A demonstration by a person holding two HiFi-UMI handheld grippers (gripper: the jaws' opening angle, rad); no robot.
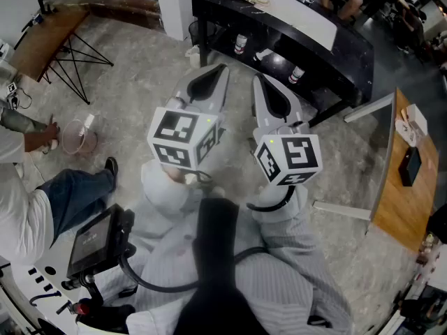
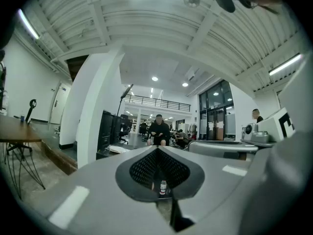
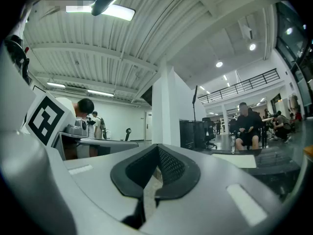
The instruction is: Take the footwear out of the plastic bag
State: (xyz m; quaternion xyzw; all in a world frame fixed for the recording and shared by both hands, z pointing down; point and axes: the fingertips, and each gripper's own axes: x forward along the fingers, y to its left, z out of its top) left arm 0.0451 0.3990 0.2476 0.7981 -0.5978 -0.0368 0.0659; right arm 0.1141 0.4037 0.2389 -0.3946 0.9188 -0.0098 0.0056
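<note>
No plastic bag or footwear shows in any view. In the head view both grippers are held side by side in front of the person's chest, pointing away over the floor. The left gripper (image 1: 213, 75) has its jaws shut with nothing between them, and its marker cube (image 1: 183, 137) faces the camera. The right gripper (image 1: 269, 89) is likewise shut and empty, with its cube (image 1: 288, 158) below it. In the left gripper view the closed left gripper (image 2: 159, 153) points across a large hall at a seated person (image 2: 158, 129). The closed right gripper (image 3: 157, 151) in its own view points the same way.
A black bench (image 1: 279, 26) with small bottles (image 1: 240, 44) beneath it stands ahead. A wooden table (image 1: 401, 187) is at the right and another (image 1: 42, 37) at the far left. A crouching person (image 1: 31, 208) and a pink bucket (image 1: 73, 138) are at the left.
</note>
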